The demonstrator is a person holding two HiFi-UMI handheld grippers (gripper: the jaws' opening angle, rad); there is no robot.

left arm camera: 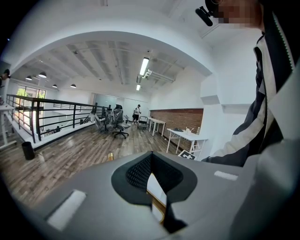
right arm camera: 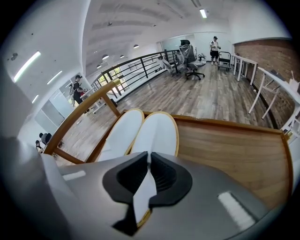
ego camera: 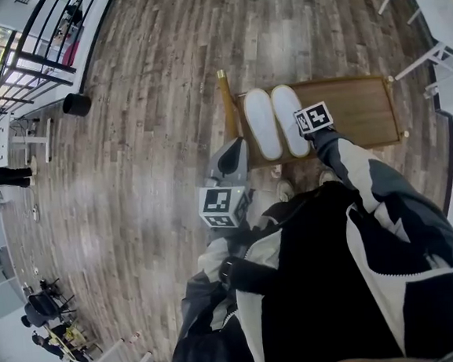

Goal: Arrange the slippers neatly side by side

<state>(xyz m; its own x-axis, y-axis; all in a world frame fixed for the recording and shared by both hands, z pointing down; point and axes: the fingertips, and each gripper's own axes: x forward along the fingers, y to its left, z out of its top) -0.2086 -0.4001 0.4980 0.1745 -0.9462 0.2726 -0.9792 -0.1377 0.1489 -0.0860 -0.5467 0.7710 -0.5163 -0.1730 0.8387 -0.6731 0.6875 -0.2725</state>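
Jacket [ego camera: 330, 285], black and white, fills the near edge of my head view, on my side of the table [ego camera: 358, 106]. Next out, I see the left gripper [left arm camera: 151, 161] in the air off the table's near left corner. Its fingers are clenched tip to tip with nothing between them.

The right gripper [right arm camera: 149, 158] hangs above the table's left part, tilted steeply down over the near end of one slipper. I read its fingers as clenched too. The tips meet, and I see only white slipper through the slot behind them, with nothing pinched.

The slippers [right arm camera: 157, 133], white with a tan rim, lie at the table's left end. They sit side by side with their long edges touching, and they run across the table's width. A wooden rail [right arm camera: 79, 117] rises along that left end, just beside them. The rest of the tabletop to their right is bare wood.

Past the table I see plank floor [ego camera: 145, 65] and a black bin [ego camera: 76, 104] well off to the table's left. A dark railing [right arm camera: 136, 65] stands behind it. Office chairs [right arm camera: 190, 56] and white desks [ego camera: 432, 8] stand far beyond the table.
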